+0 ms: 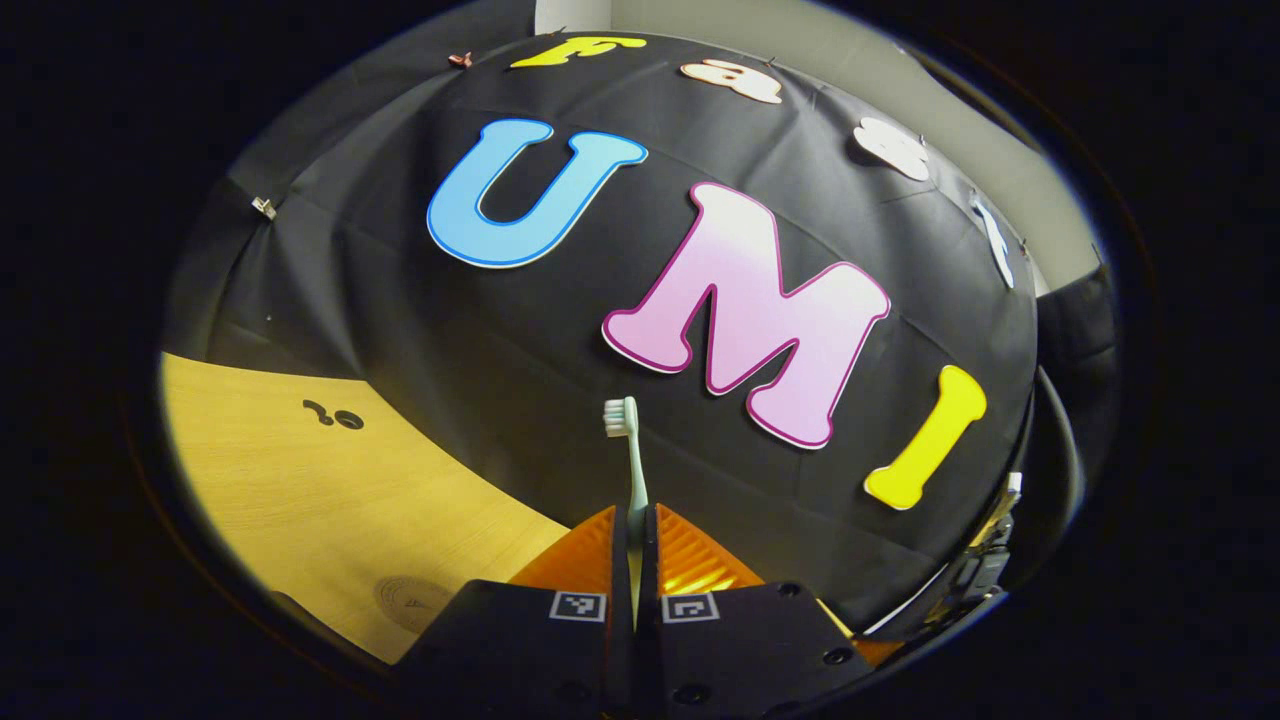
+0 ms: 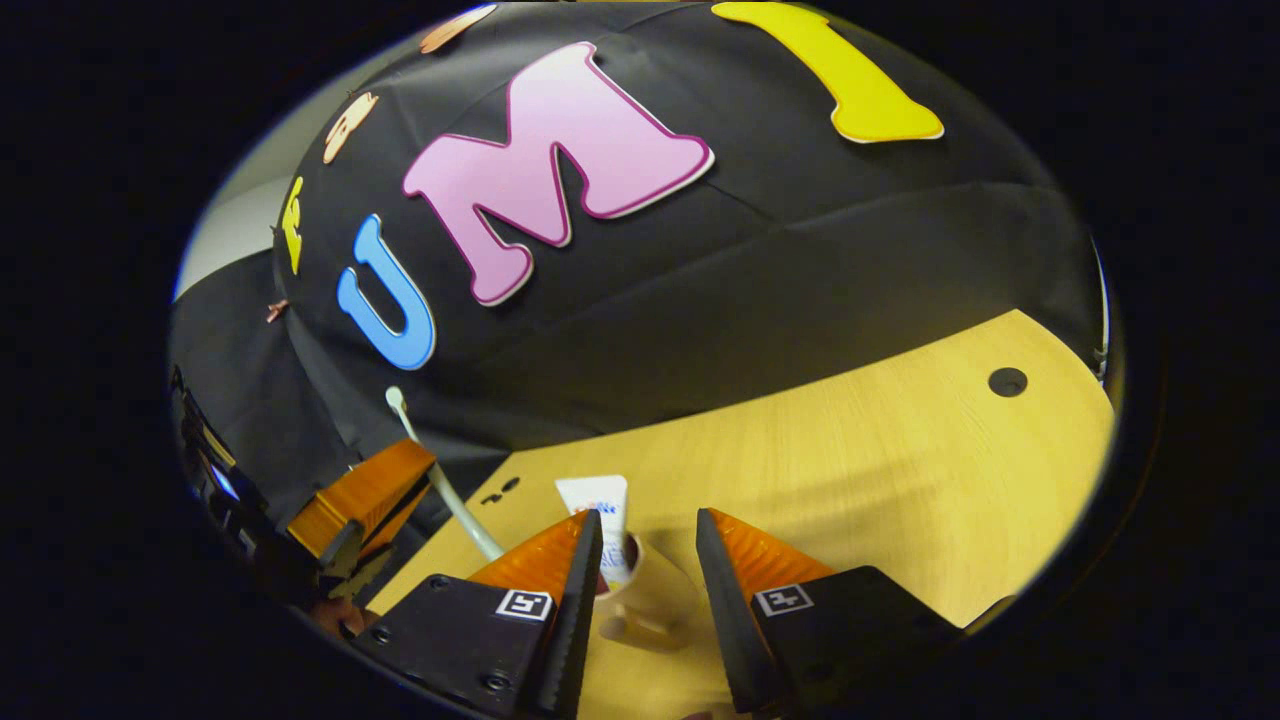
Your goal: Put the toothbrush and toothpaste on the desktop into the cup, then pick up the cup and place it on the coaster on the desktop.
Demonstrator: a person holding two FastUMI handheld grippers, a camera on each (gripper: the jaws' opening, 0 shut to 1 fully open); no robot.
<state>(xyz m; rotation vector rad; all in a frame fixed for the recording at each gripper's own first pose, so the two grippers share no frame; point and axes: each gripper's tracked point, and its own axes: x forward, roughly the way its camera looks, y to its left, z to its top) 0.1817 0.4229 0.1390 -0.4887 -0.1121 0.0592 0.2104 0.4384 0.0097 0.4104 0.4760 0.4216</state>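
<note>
Left claw [image 1: 636, 560] pinches the toothbrush [image 1: 630, 450]; right claw [image 2: 648, 560], spread, frames the cup [image 2: 640, 590] holding toothpaste [image 2: 600, 510]. Next: lower the toothbrush in.

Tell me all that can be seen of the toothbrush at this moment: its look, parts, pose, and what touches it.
The toothbrush has a slim pale green handle, plastic by its look, and a small head with white bristles on top. In the left gripper view it stands upright, clamped between both fingers of the left gripper, head up against the black cloth wall. In the right gripper view it leans in that gripper, raised off the wooden desktop beside the cup. It is not in the cup yet.
</note>
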